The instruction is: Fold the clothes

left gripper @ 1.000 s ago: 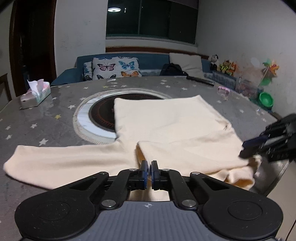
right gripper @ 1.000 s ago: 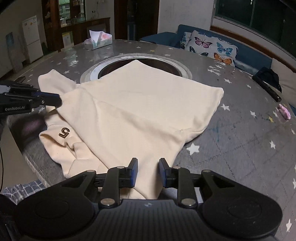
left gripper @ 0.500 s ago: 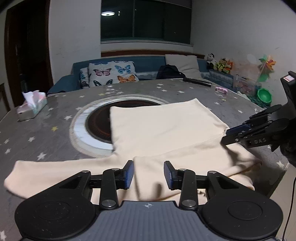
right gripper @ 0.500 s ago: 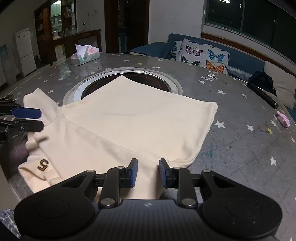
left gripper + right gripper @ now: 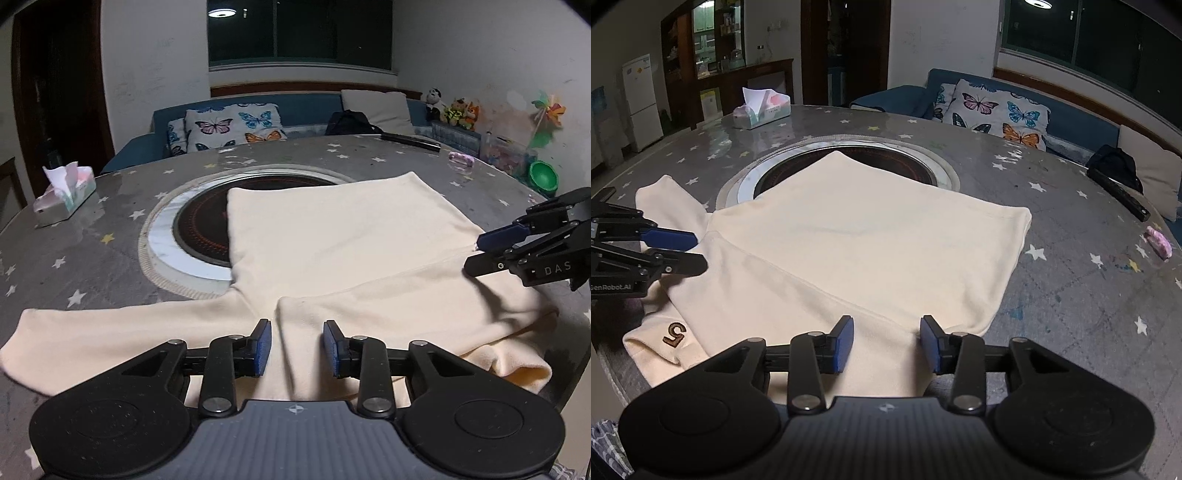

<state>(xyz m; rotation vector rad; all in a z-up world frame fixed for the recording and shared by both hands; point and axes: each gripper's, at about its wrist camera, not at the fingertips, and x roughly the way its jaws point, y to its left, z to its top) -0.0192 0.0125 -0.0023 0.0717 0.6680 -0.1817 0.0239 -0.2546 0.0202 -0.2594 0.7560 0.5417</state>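
My left gripper (image 5: 296, 346) hovers with its jaws spread wide and nothing between them, low over the near edge of the cream long-sleeved cotton top (image 5: 332, 258). The top lies flat on the grey star-patterned round worktop (image 5: 92, 258), its far hem partly covering the dark circular hotplate ring (image 5: 199, 236) set in the middle. My right gripper (image 5: 886, 343) is likewise parted wide and grips nothing, poised above the other near corner of the cloth. One sleeve is laid across the chest, while the other sleeve (image 5: 110, 336) stretches out to my left, unfolded. I judge that sleeve is the step not yet done; both sets of jaws stand open so either can take a fresh pinch. A small brown "5" emblem (image 5: 675, 333) sits on the cuff near the worktop's edge, where cloth overhangs a little and could slip. A tissue box (image 5: 64, 199) stands well apart, out of the way.
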